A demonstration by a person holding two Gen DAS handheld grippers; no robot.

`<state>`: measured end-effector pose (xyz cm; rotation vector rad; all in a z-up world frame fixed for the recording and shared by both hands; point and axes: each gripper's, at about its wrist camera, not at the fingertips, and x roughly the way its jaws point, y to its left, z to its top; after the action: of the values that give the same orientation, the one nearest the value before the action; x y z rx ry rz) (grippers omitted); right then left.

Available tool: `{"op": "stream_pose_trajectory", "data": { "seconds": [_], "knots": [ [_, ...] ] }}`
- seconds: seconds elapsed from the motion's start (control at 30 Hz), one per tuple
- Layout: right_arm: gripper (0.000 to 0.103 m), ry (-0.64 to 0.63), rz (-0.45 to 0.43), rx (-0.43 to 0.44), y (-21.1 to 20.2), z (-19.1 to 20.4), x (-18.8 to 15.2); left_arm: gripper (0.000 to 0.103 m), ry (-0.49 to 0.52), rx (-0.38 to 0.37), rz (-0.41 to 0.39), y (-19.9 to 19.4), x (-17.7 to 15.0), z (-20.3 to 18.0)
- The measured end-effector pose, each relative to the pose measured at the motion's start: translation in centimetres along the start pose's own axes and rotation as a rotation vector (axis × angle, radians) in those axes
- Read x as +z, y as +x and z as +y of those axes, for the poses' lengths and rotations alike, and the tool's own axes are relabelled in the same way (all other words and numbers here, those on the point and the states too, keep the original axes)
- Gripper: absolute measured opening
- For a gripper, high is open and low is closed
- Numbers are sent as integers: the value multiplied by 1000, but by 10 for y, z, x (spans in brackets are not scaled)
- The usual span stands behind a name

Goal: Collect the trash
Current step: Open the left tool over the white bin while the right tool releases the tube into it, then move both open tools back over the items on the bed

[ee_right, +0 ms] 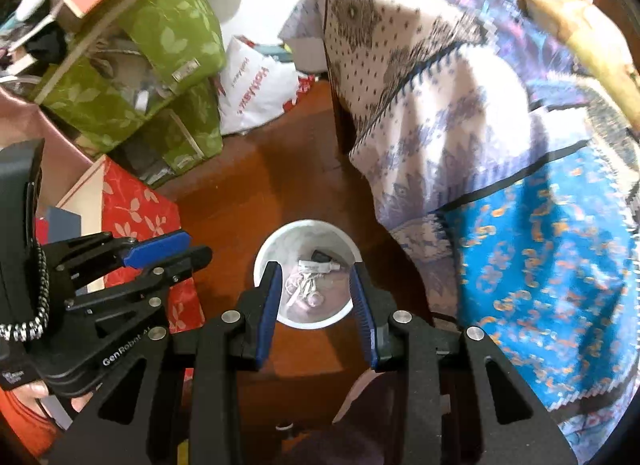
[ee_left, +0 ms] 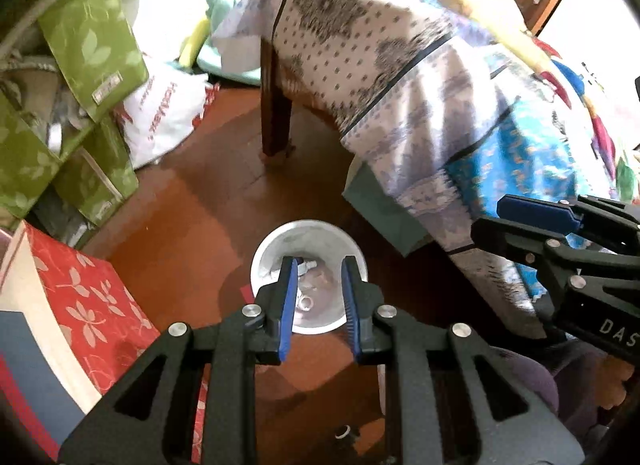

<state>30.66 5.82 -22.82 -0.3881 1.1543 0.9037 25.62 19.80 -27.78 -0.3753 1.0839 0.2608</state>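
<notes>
A white round bin point(ee_left: 264, 253) stands on the brown wooden floor and holds trash: a white tube point(ee_right: 318, 265), white cord and crumpled bits. It also shows in the right wrist view point(ee_right: 266, 249). My left gripper point(ee_left: 319, 269) hangs open and empty above the bin's mouth. My right gripper point(ee_right: 316, 275) hangs open and empty above the same bin. The right gripper shows at the right of the left wrist view point(ee_left: 532, 217), and the left gripper at the left of the right wrist view point(ee_right: 160, 247).
A bed draped with patterned white and blue cloth point(ee_left: 420, 97) stands right of the bin, with a dark wooden leg point(ee_left: 274, 105). Green leaf-print boxes point(ee_left: 92, 33), a red floral box point(ee_left: 88, 297) and a white plastic bag point(ee_left: 160, 117) crowd the left.
</notes>
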Motion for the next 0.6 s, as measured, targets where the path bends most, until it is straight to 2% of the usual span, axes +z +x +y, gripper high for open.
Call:
{"op": "stream_pose_trajectory", "data": {
  "seconds": [0.07, 0.13, 0.2, 0.23, 0.37, 0.6],
  "knots": [
    [32, 1, -30, -6, -15, -1, -3, 27, 12, -1, -31, -18, 0, -8],
    [38, 10, -65, -10, -33, -3, -7, 34, 26, 3, -66, -35, 2, -19],
    [52, 22, -105, -17, -49, -6, -12, 39, 44, 8, -100, -53, 3, -31],
    [54, 30, -135, -27, -59, -8, -15, 40, 51, 5, -112, -60, 4, -36],
    [55, 54, -206, -58, -92, -19, -25, 45, 83, -8, -158, -86, 6, -61],
    [55, 124, -323, -119, -152, -56, -50, 45, 181, -43, -225, -121, 12, -124]
  ]
}}
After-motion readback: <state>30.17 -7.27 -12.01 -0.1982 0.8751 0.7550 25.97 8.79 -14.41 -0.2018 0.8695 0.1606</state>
